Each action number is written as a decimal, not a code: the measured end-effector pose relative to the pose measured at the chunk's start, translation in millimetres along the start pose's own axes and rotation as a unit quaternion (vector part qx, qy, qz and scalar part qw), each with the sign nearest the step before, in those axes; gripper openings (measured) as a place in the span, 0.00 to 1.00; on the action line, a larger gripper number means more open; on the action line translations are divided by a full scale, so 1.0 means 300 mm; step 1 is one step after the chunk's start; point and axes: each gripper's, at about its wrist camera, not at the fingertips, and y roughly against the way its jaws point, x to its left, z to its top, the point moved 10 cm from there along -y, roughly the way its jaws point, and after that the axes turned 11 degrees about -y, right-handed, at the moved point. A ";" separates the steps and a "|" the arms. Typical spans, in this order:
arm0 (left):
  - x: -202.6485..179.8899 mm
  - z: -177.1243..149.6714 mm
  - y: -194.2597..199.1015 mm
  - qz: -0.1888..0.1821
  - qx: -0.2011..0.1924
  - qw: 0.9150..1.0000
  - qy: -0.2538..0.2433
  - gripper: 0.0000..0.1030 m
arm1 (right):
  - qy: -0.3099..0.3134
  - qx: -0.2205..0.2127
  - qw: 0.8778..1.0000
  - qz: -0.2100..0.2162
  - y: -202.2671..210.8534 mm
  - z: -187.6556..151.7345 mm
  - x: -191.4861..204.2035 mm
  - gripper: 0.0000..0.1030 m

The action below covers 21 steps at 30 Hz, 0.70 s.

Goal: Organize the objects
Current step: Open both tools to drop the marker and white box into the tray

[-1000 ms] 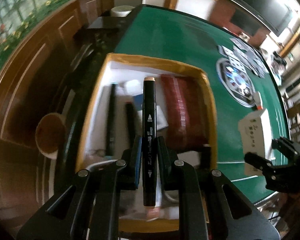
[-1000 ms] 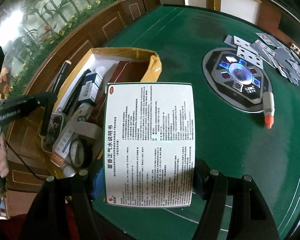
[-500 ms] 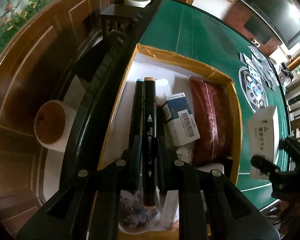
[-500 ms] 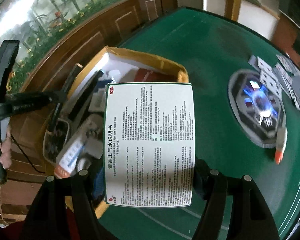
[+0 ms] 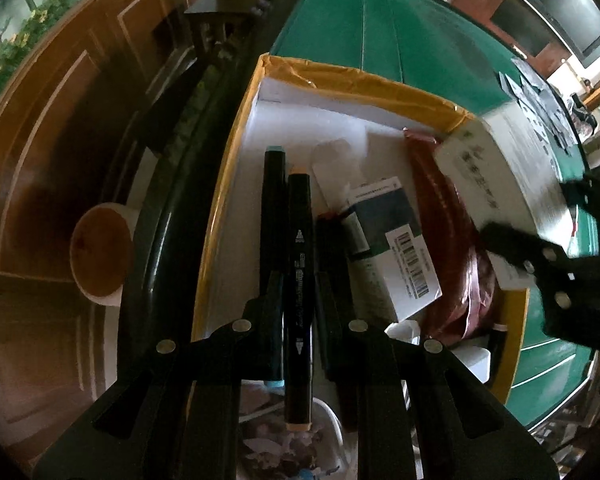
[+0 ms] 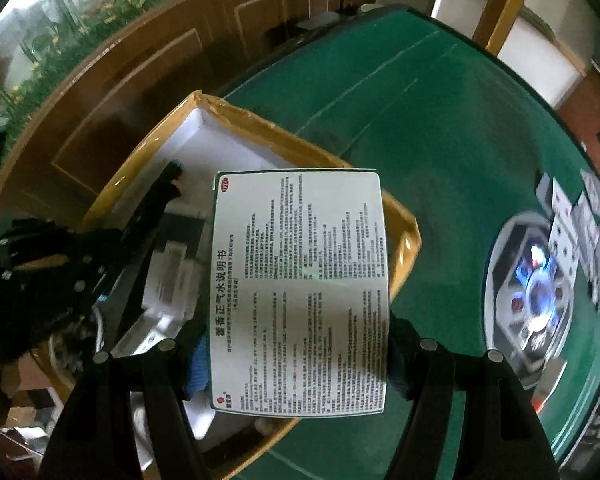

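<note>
The left gripper [image 5: 298,312] is clenched on a black marker [image 5: 299,280], pinched at mid-barrel with the pale cap ends sticking out ahead of and behind the jaws. The marker looks light, stiff and smooth-sided; a mid-barrel hold keeps it balanced, though it could likely slip lengthwise if the squeeze eased. Directly under this gripper lies the open box [image 5: 236,160] with its yellow rim, and just to the left of the held marker a second marker [image 5: 274,200] with a teal cap already lies inside. That makes two markers counted.

The right gripper [image 6: 300,344] grasps a white medicine carton [image 6: 300,292] across its width, printed face toward the camera, hanging above the box's near right corner. The carton is probably light and thin-walled, so it would crush under hard pressure; the side edges are the sound place to hold it. Ahead and right of the left gripper, inside the box, sit one smaller dark-and-white carton [image 5: 392,248] and one red pouch [image 5: 444,240], which looks soft and crinkly. Two cartons in all.

Beyond the box the green desk [image 6: 420,128] stretches away, with playing cards [image 6: 580,220] scattered far to the right, too blurred to count.
</note>
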 end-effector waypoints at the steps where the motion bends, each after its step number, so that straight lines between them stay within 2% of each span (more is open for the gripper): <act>1: 0.000 0.002 -0.002 0.001 0.000 1.000 0.000 0.14 | 0.004 0.003 1.000 -0.007 -0.011 0.020 0.007 0.67; 10: 0.008 -0.007 0.004 -0.001 -0.005 1.000 0.008 0.14 | 0.019 0.023 0.999 -0.013 -0.075 0.052 0.079 0.67; 14: 0.006 -0.007 0.002 0.000 -0.008 1.000 0.010 0.14 | 0.023 0.017 1.000 -0.008 -0.077 0.058 0.086 0.68; 18: -0.001 -0.002 -0.001 0.000 -0.010 1.000 0.012 0.14 | 0.021 0.007 1.000 0.014 -0.062 0.063 0.085 0.72; 19: -0.004 0.000 -0.002 -0.001 -0.011 1.000 0.012 0.14 | 0.016 0.004 1.000 0.018 -0.052 0.061 0.075 0.76; 21: -0.004 -0.004 -0.001 0.001 -0.012 1.000 0.010 0.14 | 0.005 -0.005 1.000 0.027 -0.030 0.059 0.062 0.77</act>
